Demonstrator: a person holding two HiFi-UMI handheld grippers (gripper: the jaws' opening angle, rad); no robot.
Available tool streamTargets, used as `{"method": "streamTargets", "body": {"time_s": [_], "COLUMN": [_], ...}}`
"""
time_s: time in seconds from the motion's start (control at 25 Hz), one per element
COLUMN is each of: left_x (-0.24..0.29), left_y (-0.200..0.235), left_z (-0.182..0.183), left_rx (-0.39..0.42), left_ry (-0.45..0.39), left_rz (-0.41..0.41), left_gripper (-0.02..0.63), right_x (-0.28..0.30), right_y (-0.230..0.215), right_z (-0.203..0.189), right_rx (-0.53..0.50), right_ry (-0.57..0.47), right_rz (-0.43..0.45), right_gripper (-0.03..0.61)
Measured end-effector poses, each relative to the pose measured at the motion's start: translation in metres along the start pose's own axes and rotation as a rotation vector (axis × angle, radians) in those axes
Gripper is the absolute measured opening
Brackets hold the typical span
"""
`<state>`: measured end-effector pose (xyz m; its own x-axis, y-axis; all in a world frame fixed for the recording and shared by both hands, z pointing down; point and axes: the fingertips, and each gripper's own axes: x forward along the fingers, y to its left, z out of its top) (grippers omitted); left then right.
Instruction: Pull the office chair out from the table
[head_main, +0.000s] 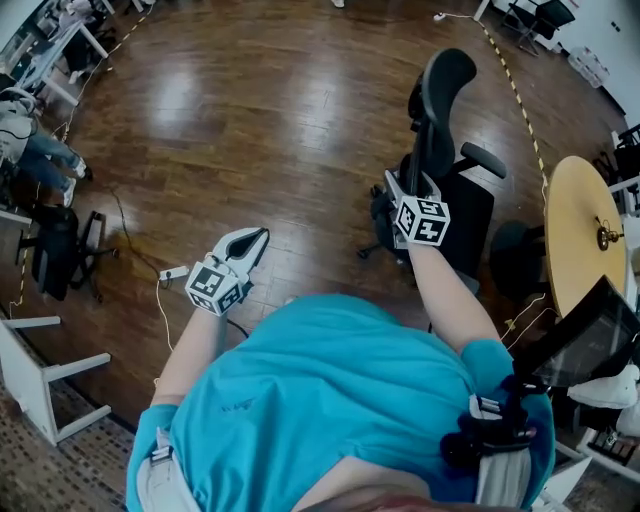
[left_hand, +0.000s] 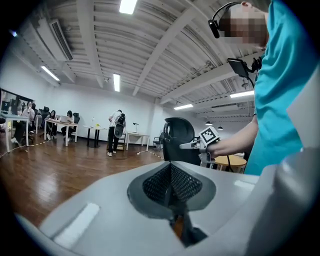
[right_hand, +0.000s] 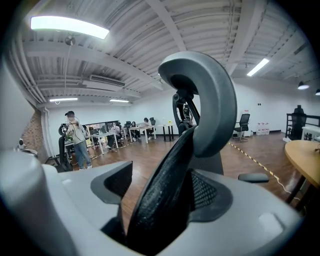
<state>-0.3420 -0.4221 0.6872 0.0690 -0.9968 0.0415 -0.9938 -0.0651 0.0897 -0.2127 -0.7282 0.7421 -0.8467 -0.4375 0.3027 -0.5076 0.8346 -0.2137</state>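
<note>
Here my right gripper (head_main: 412, 188) has its jaws closed on the upper edge of the backrest of the office chair (head_main: 447, 95), just under the headrest (right_hand: 210, 100). In the right gripper view the black rim (right_hand: 162, 200) fills the space between them. I judge this a good place to hold: the rim is thin enough for the jaws, and a pull from behind should draw the chair straight away from the bench. The chair stands on the wooden floor (head_main: 260, 110) near the round bench (head_main: 578, 215), its seat turned toward it and not under its edge. My left gripper (head_main: 256, 240) hangs free at my left side, well apart from the chair, with its jaws pressed together on nothing. I think one gripper is enough for this pull.
</note>
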Motion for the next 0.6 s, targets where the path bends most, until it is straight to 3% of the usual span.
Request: {"method": "streamTargets", "body": {"time_s": [0.12, 0.36, 0.6], "left_x": [-0.001, -0.034, -0.031], "left_y": [0.009, 0.079, 0.124], "left_z": [-0.006, -0.010, -0.011], "left_rx": [0.000, -0.049, -0.083], "left_ry": [-0.003, -0.017, -0.019], "left_rz": [0.011, 0.022, 0.037], "left_gripper": [0.001, 0.001, 0.001], "right_x": [0.013, 0.067, 0.125], "right_y": [0.004, 0.067, 0.097], "right_z": [-0.001, 0.009, 0.026], "right_rx": [-0.002, -0.014, -0.011], "right_ry": [-0.009, -0.006, 0.006], "right_rz": [0.003, 0.004, 0.012], "right_gripper": [0.330, 0.336, 0.339]}}
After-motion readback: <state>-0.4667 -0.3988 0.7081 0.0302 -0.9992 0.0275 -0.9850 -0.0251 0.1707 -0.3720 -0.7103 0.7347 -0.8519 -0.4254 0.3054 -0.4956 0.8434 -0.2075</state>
